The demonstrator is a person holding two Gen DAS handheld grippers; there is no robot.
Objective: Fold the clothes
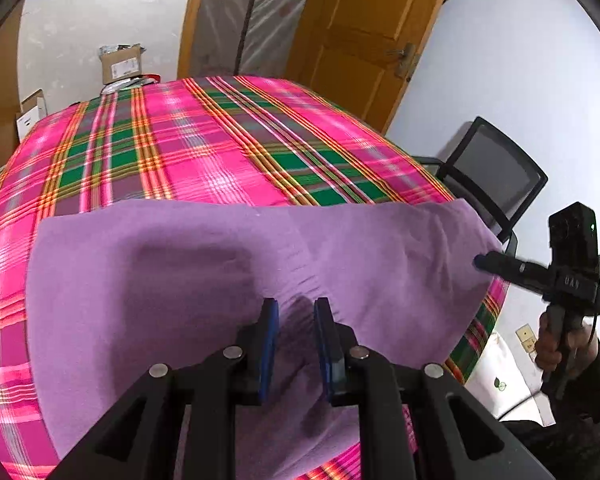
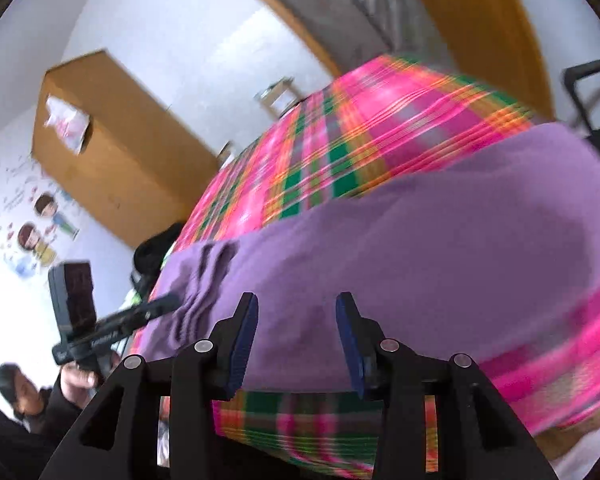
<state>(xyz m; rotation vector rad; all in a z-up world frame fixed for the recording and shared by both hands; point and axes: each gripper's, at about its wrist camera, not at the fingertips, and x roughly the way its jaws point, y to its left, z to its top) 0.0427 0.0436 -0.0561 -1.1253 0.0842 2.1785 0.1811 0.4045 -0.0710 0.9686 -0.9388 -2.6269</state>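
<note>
A purple cloth [image 1: 204, 264] lies spread over the near part of a table under a pink and green plaid tablecloth [image 1: 188, 140]. My left gripper [image 1: 296, 304] has its blue pads closed on a puckered fold of the cloth at its near edge, and wrinkles run into the gap. The right wrist view shows that left gripper [image 2: 172, 302] at the creased left end of the cloth [image 2: 420, 232]. My right gripper [image 2: 296, 300] stands open above the cloth's near edge with nothing pinched. From the left wrist view, the right gripper [image 1: 482, 261] sits at the cloth's right corner.
A black mesh chair [image 1: 496, 176] stands by the table's right side before a wooden door [image 1: 360, 32]. Cardboard boxes [image 1: 120, 62] sit behind the far edge. A wooden cabinet [image 2: 112, 152] is against the wall, and a person [image 2: 20, 396] holds the grippers.
</note>
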